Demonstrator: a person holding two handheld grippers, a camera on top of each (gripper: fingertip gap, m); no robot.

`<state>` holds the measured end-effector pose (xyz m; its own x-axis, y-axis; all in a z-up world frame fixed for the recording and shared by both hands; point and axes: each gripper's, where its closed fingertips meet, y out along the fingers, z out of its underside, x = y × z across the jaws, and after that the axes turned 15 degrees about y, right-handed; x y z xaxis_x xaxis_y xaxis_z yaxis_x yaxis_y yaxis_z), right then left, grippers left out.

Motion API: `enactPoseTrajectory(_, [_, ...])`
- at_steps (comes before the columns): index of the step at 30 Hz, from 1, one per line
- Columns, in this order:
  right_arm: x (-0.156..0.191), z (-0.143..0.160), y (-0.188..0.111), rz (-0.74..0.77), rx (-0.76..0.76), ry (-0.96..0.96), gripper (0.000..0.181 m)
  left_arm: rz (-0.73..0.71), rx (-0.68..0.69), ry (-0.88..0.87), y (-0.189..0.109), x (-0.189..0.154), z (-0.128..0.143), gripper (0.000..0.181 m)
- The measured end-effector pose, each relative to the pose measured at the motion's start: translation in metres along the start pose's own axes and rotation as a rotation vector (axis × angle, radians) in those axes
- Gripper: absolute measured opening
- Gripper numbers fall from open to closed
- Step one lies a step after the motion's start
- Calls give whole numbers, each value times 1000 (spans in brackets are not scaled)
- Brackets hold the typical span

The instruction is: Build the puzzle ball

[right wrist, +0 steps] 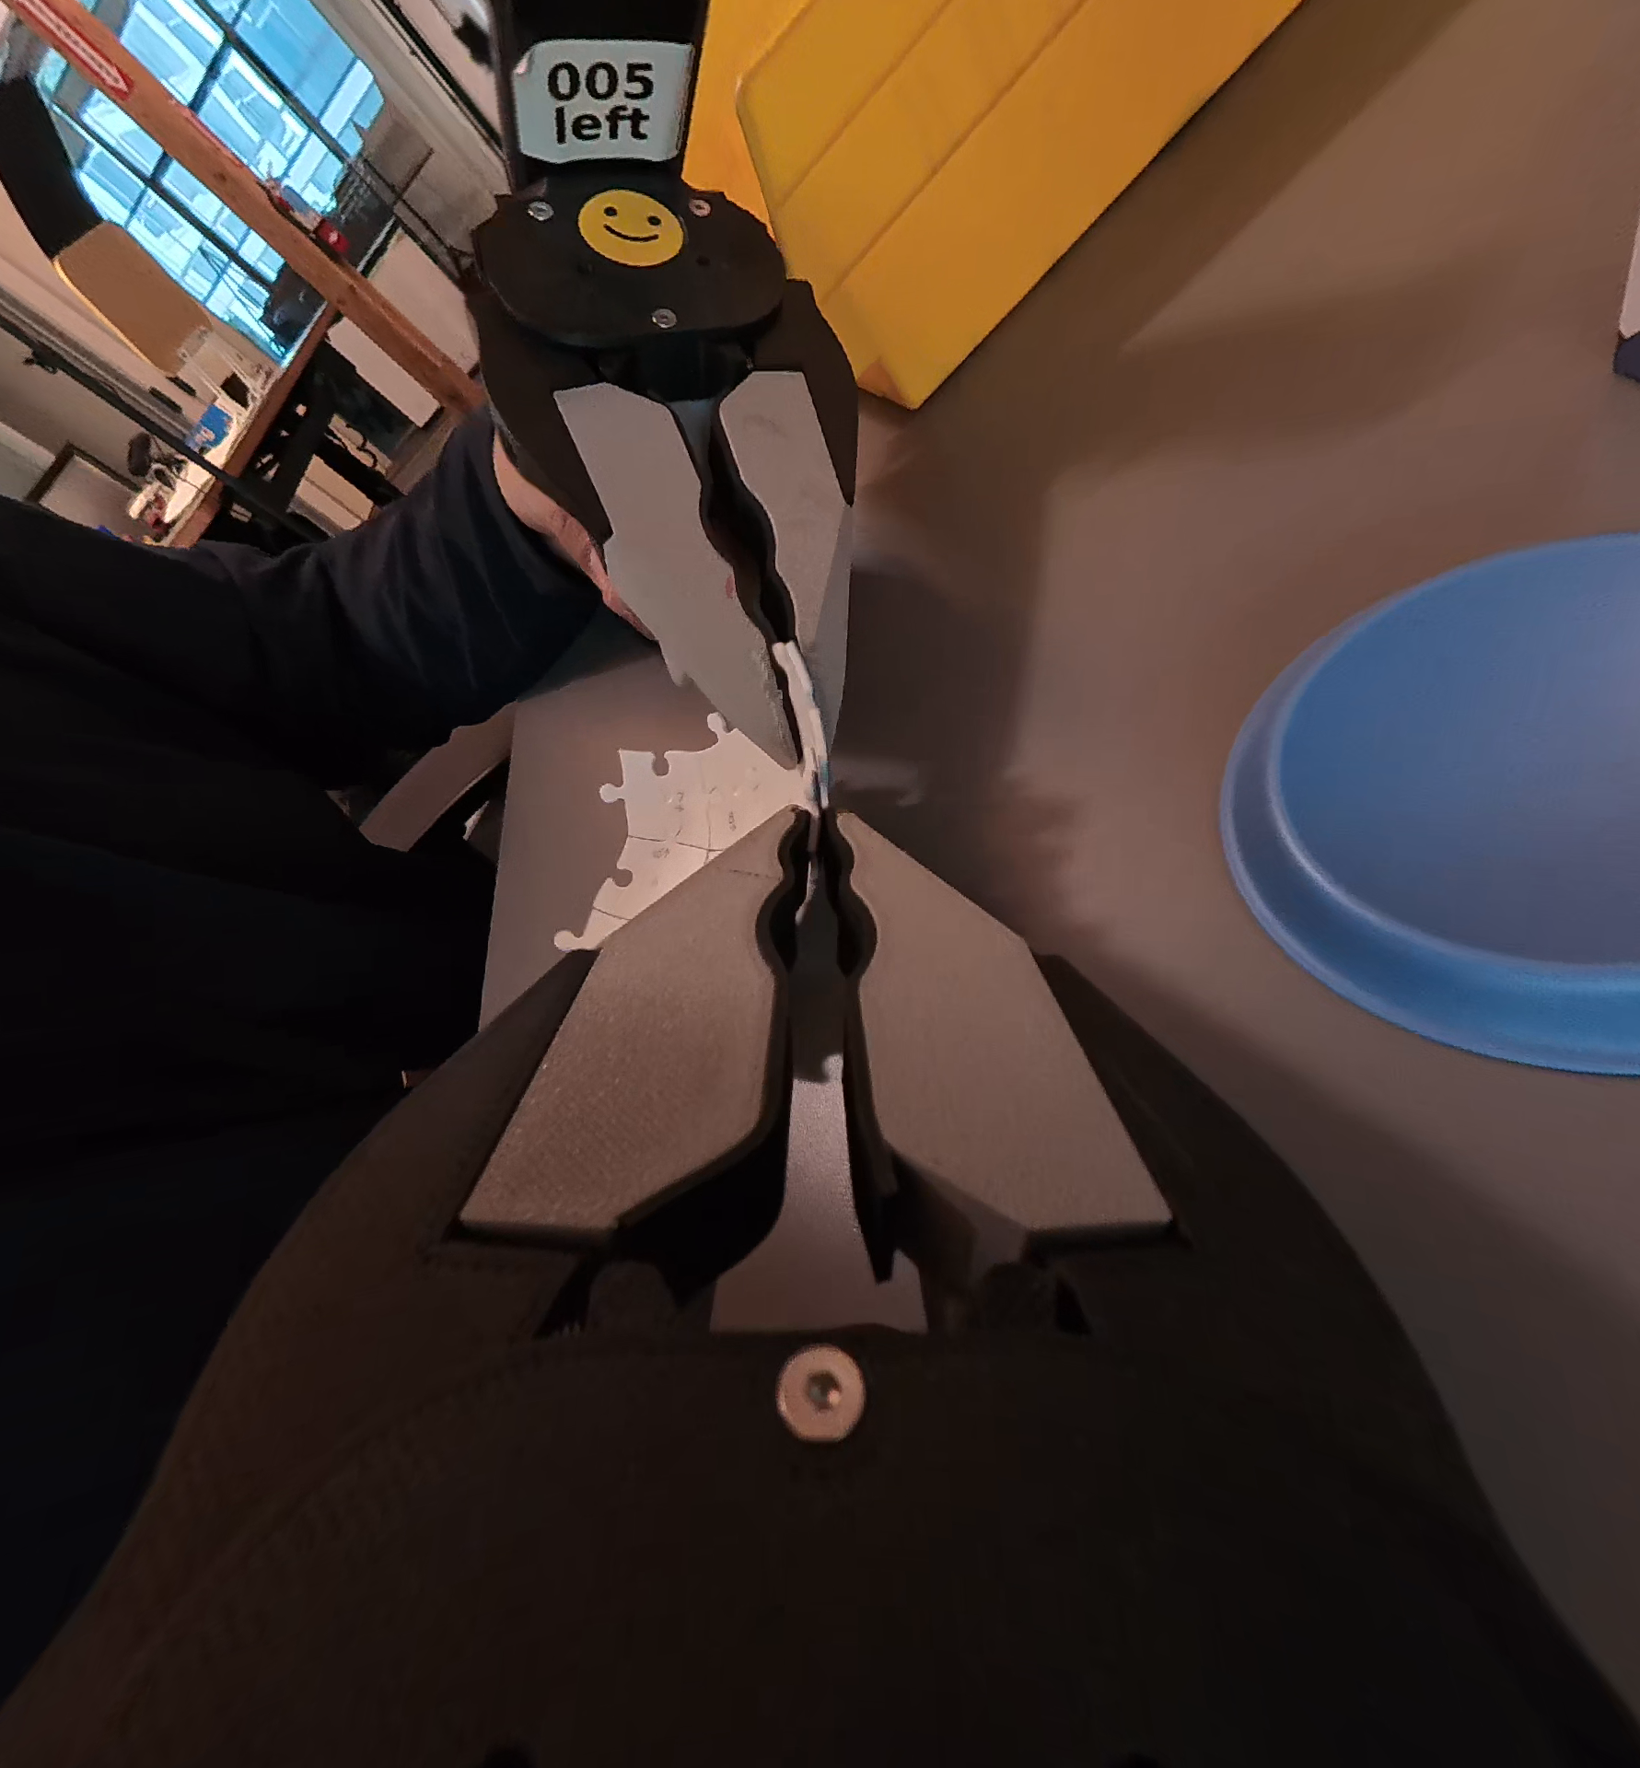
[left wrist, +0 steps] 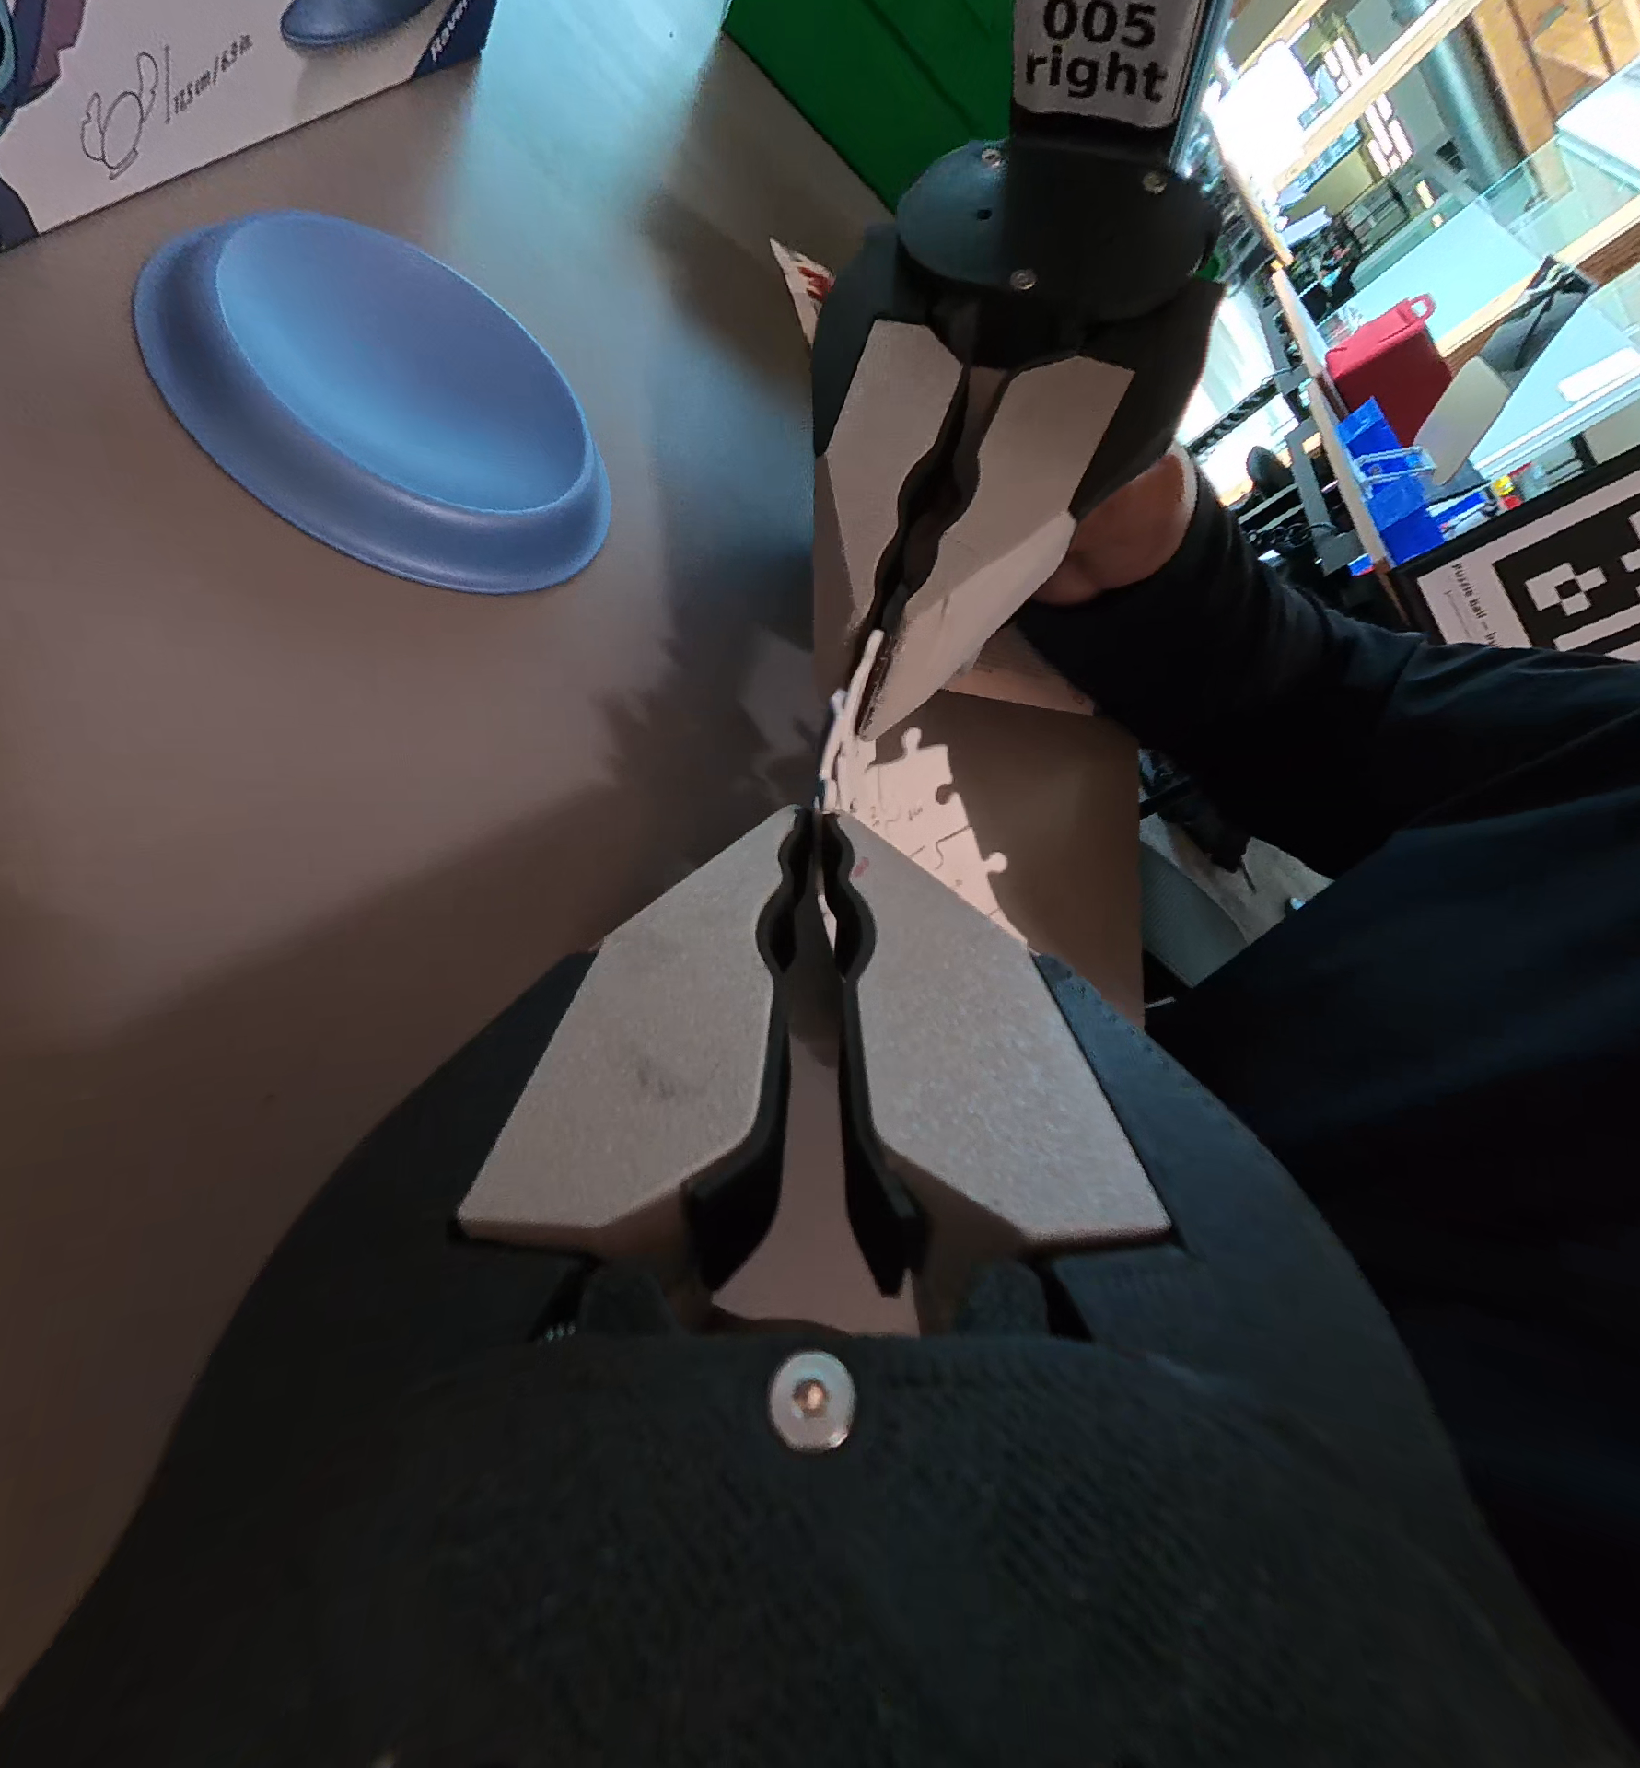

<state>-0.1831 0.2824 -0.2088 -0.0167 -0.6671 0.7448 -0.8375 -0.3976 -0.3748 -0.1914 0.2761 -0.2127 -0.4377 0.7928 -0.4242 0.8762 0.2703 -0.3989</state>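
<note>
Closest to each lens, the left gripper and the right gripper meet tip to tip above the grey table, each clenched on an edge of the joined white puzzle pieces, which curve out toward the person's dark sleeve; the pinched edges are hidden between the fingers. Around them sit a yellow bin cut off at the frame top, a puzzle box only partly visible, and a blue stand dish. Marks on the pieces are too small to make out.
</note>
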Motion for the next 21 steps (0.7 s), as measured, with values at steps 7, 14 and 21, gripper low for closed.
enactPoseTrajectory(7, [0,-3,-3,15,-24,-20,0,2,-44,-8,-4,1,-6,0])
enactPoseTrajectory(14, [0,-6,-4,14,-47,16,0,-13,-64,-5,-4,1,-8,0])
enactPoseTrajectory(21, [0,-7,-4,20,-51,6,4,-10,-71,5,-3,-1,-9,0])
